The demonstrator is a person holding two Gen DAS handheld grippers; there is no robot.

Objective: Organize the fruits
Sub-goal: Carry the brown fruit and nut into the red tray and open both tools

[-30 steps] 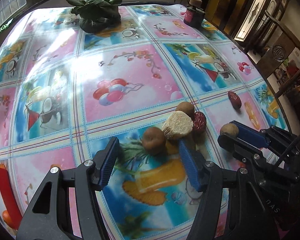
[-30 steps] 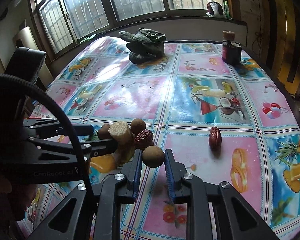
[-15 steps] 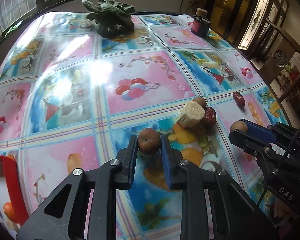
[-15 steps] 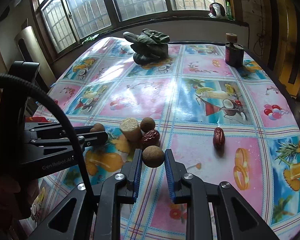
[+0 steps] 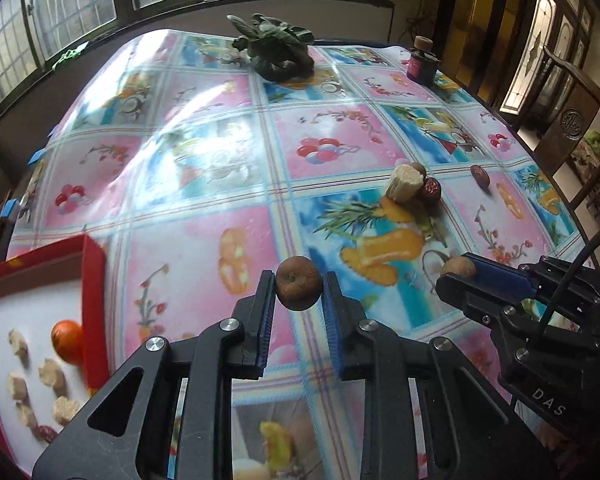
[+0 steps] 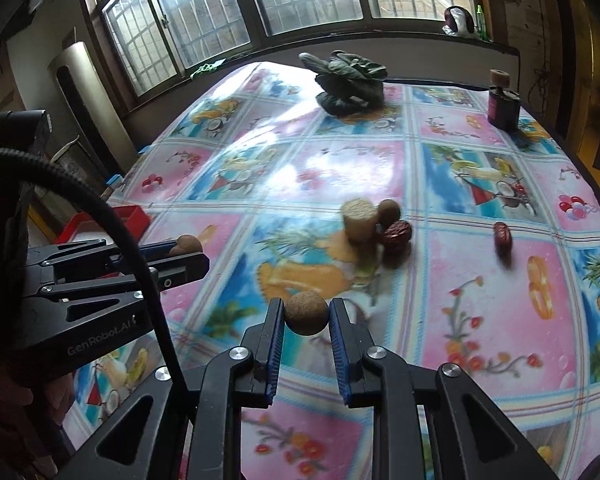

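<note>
Both grippers carry fruit above the tablecloth (image 5: pixel 204 184), the left gripper (image 5: pixel 299 292) pinching a brown fruit (image 5: pixel 299 289) right of the red tray (image 5: pixel 94 280), the right gripper (image 6: pixel 307 314) clamping a tan longan (image 6: pixel 307 313), and either round fruit could squirt free if jolted.

Red tray (image 5: pixel 94 280) cut off by left edge in left wrist view; pale chunks (image 5: pixel 52 374) inside blurred, kind unclear. Far dark bottle (image 6: pixel 502 106) label unreadable. Near tablecloth (image 5: pixel 204 160) hidden beneath gripper bodies.
</note>
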